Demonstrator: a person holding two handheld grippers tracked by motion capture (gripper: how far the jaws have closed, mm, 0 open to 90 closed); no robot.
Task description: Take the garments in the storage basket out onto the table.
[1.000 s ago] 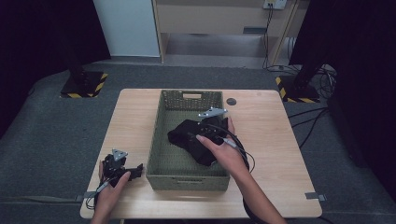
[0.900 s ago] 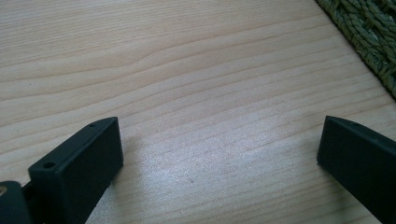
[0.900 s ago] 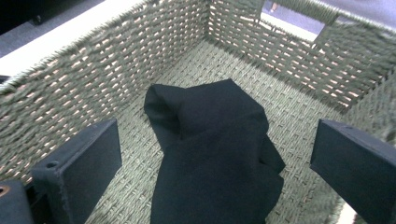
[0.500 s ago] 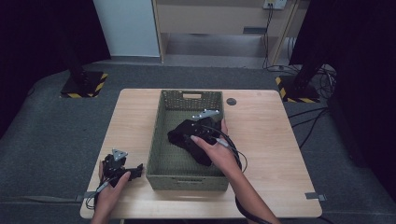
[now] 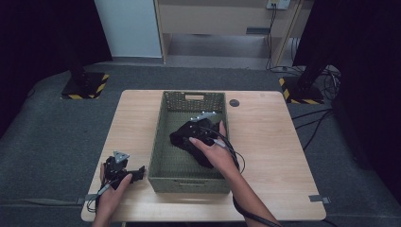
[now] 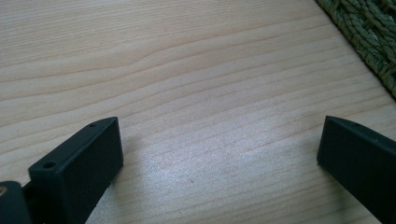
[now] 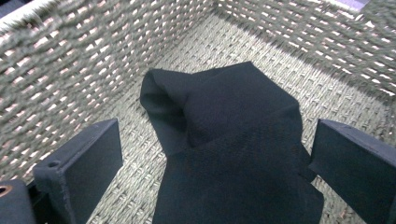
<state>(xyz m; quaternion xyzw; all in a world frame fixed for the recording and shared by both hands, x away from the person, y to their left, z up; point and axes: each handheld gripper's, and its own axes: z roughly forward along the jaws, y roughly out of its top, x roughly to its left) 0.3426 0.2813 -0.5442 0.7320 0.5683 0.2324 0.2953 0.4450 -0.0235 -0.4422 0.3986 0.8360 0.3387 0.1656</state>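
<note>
The pale rectangular wooden table (image 6: pixel 196 84) has a smooth top with fine straight grain and a soft sheen where light falls. The olive-green rectangular woven basket (image 5: pixel 163 137) looks rough and matt, its open weave letting light through the walls. The black cloth (image 7: pixel 233 154) in it is matt with a fine knit texture. Both grippers' jaws look like matt black plastic.

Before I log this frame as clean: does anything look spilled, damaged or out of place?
Nothing stands out. The crumpled black cloth lies inside the green woven basket, between the open right tool. The open left tool sits over bare wooden table.
</note>
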